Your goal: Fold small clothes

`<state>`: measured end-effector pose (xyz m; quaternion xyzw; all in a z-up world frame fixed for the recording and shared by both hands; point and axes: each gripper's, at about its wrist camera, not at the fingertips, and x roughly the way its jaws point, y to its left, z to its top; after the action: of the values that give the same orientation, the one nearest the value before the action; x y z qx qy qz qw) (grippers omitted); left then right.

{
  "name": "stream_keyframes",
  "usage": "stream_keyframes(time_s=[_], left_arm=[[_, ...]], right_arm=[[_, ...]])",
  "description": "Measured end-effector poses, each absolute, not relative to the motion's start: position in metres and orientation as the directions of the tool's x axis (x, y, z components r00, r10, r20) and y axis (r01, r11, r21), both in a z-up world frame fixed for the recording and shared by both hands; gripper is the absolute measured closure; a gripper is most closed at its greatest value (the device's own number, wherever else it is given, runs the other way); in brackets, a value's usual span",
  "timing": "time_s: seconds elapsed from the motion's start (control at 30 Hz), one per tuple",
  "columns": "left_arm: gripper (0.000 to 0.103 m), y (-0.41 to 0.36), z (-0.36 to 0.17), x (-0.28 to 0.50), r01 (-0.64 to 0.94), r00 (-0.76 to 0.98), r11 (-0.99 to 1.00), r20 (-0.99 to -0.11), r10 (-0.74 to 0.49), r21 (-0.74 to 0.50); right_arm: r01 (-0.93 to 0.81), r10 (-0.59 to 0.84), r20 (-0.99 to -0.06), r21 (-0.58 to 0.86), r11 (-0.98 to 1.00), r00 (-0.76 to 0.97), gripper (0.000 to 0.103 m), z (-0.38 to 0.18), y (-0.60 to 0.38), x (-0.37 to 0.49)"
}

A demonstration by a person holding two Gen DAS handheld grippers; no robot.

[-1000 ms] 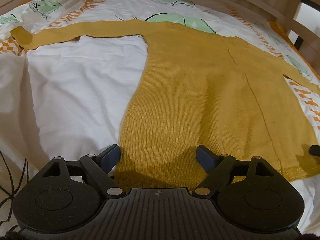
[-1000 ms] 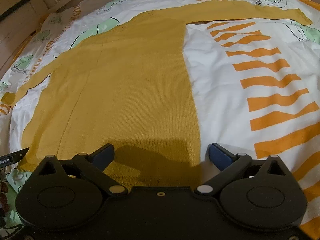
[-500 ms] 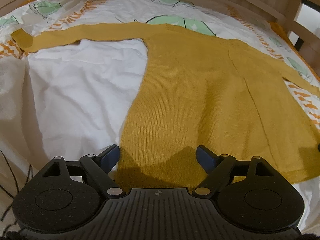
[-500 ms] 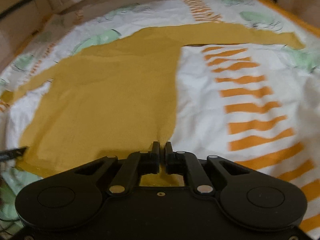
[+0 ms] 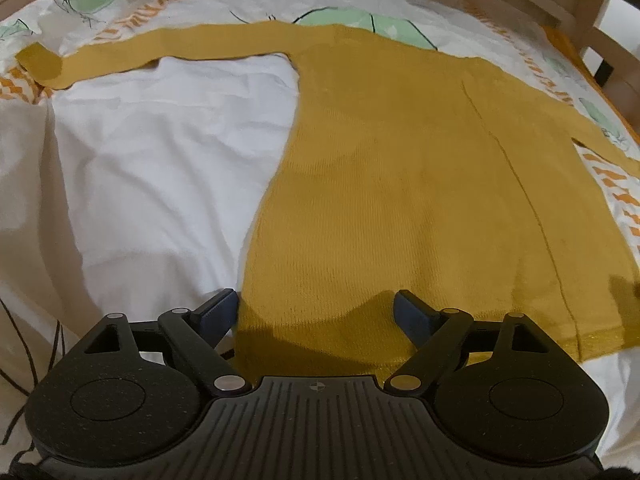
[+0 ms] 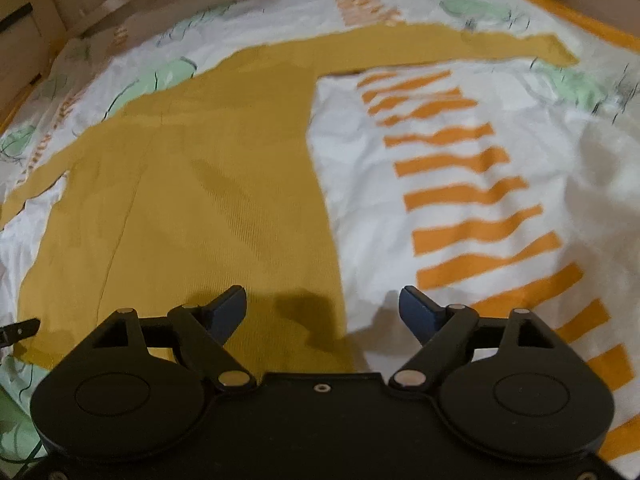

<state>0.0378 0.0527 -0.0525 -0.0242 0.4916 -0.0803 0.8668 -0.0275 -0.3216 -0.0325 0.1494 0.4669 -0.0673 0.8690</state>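
Since the preceding frame, the right tool (image 6: 322, 306) has released its pinch on the hem and now stands with fingers spread wide. The bed sheet (image 5: 152, 168) carries the yellow sweater (image 5: 400, 200), laid flat with sleeves extended sideways. The left tool (image 5: 316, 310) is likewise spread wide, straddling the sweater's lower left hem corner.

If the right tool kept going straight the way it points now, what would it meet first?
Most likely the mustard sweater: the open right tool straddles its right side edge near the hem, with the striped bedsheet under the other finger. Depth is unclear, so height above the cloth cannot be told.
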Motion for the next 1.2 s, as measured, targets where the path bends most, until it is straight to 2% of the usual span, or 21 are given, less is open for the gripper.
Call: stream_keyframes(time_s=[0.1, 0.27, 0.5, 0.97, 1.07, 1.13, 1.2], left_arm=[[0.022, 0.052, -0.045, 0.039, 0.102, 0.504, 0.988, -0.850, -0.153, -0.117], [0.022, 0.042, -0.021, 0.045, 0.127, 0.585, 0.989, -0.800, -0.137, -0.076], [0.022, 0.013, -0.002, 0.094, 0.188, 0.658, 0.981, -0.736, -0.159, -0.044], [0.022, -0.026, -0.036, 0.189, 0.215, 0.679, 0.975, -0.726, -0.107, 0.058], [0.021, -0.028, -0.051, 0.208, 0.214, 0.636, 0.974, -0.767, -0.082, 0.073], [0.017, -0.029, -0.061, 0.218, 0.212, 0.592, 0.975, -0.803, -0.069, 0.073], [0.016, -0.026, -0.060, 0.215, 0.206, 0.623, 0.977, -0.777, -0.089, 0.053]], right_arm=[[0.246, 0.002, -0.812, 0.179, 0.952, 0.583, 0.015, -0.022, -0.322, -0.025], [0.195, 0.030, -0.751, 0.210, 0.958, 0.660, 0.012, -0.008, -0.322, -0.010], [0.073, 0.080, -0.693, 0.189, 0.979, 0.717, 0.011, 0.006, -0.311, 0.046], [-0.124, 0.114, -0.642, 0.030, 0.992, 0.759, 0.011, -0.006, -0.310, 0.181], [-0.132, 0.100, -0.655, 0.000, 0.991, 0.749, 0.009, -0.012, -0.311, 0.213], [-0.135, 0.089, -0.661, -0.019, 0.991, 0.745, 0.009, -0.016, -0.312, 0.232], [-0.149, 0.084, -0.664, -0.042, 0.988, 0.743, 0.009, -0.021, -0.310, 0.253]])
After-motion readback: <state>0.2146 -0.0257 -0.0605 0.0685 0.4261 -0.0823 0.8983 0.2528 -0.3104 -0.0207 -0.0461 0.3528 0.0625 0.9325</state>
